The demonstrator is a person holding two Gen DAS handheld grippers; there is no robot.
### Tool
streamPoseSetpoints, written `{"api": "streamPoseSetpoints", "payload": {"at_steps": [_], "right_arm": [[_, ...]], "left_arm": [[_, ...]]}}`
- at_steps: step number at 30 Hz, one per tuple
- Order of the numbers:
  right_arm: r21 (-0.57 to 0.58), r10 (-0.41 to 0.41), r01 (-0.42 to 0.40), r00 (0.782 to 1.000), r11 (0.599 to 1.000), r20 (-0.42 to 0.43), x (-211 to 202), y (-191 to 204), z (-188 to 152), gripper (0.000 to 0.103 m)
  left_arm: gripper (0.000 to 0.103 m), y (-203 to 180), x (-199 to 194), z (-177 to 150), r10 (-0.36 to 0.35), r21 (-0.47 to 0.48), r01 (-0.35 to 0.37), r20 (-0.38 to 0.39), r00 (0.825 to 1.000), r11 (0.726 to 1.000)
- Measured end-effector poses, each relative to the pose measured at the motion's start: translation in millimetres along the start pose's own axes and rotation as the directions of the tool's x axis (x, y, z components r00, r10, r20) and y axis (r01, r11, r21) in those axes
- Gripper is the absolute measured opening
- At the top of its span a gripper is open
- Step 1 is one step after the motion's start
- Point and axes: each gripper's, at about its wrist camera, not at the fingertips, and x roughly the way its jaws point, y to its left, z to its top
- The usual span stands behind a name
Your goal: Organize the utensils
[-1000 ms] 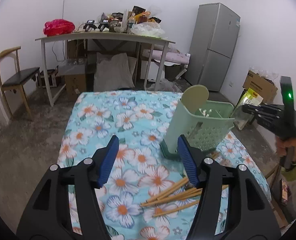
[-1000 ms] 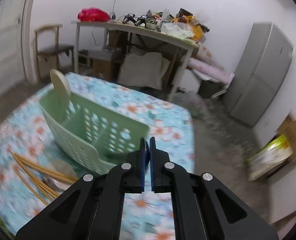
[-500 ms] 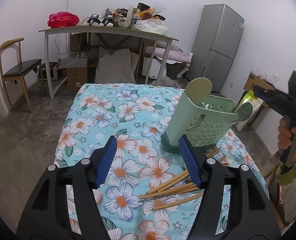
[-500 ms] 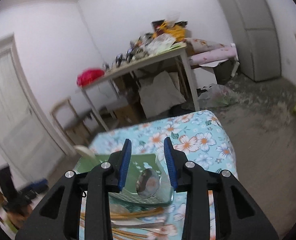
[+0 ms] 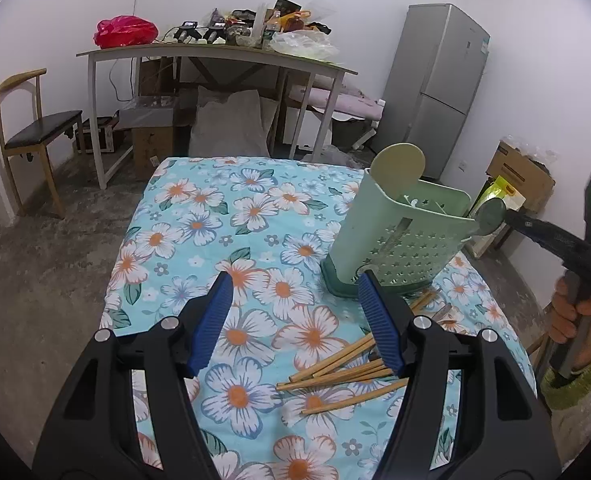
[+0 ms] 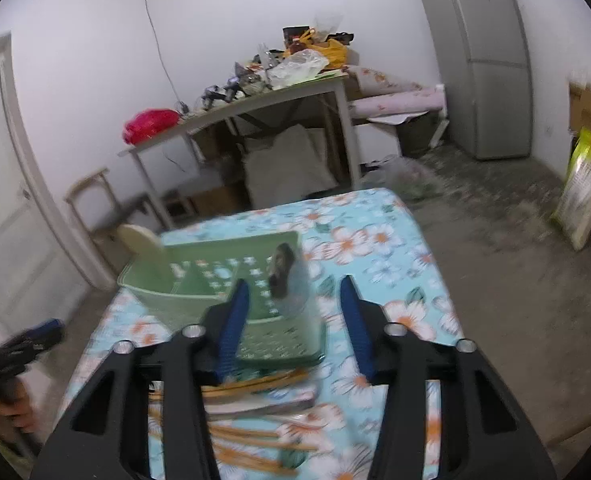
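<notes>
A green perforated utensil basket (image 5: 399, 236) stands on the floral tablecloth; it also shows in the right wrist view (image 6: 215, 292). A metal spoon (image 5: 491, 216) sticks up at its right rim, bowl up (image 6: 281, 268). Several wooden chopsticks (image 5: 343, 372) lie in front of the basket, also in the right wrist view (image 6: 251, 388). My left gripper (image 5: 295, 320) is open and empty above the cloth, left of the basket. My right gripper (image 6: 293, 320) is open and empty just above the basket; in the left wrist view it (image 5: 551, 236) is at the right edge.
The floral tablecloth (image 5: 215, 216) covers the low table. Behind stand a cluttered desk (image 5: 215, 52), a wooden chair (image 5: 27, 136), a grey fridge (image 5: 435, 88) and cardboard boxes (image 5: 519, 168) at the right. A spoon lies among the chopsticks (image 6: 263, 400).
My right gripper went from shut to wide open, letting go of the spoon, which now stands in the basket. My left gripper stayed open and drew back slightly.
</notes>
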Motion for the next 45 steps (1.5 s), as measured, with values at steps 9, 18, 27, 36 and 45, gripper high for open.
{"api": "streamPoseSetpoints", "payload": {"at_steps": [9, 18, 27, 36, 45], "right_arm": [[-0.263, -0.041, 0.07, 0.993, 0.962, 0.113, 3.7, 33.2, 27.9, 0.005], [-0.422, -0.071, 0.103, 0.993, 0.901, 0.092, 27.9, 32.9, 25.4, 0.005], [-0.198, 0.069, -0.053, 0.995, 0.979, 0.073, 9.3, -6.0, 34.0, 0.037], [0.006, 0.159, -0.162, 0.973, 0.987, 0.17, -37.2, -34.5, 30.8, 0.049], [0.1, 0.189, -0.195, 0.98, 0.976, 0.065, -49.5, -15.1, -40.8, 0.051]], "left_arm": [[0.062, 11.1, -8.3, -2.8, 0.024, -0.034, -0.024, 0.002, 1.0, 0.999], [0.062, 12.5, -8.1, -3.4, 0.019, -0.031, -0.019, 0.001, 1.0, 0.999], [0.062, 12.7, -2.8, -3.4, 0.023, -0.032, -0.024, -0.006, 1.0, 0.999], [0.062, 11.9, 0.7, -4.3, 0.022, -0.03, -0.022, -0.012, 1.0, 0.999], [0.062, 1.0, 15.3, -14.2, -0.007, -0.018, 0.007, -0.051, 0.999, 1.0]]}}
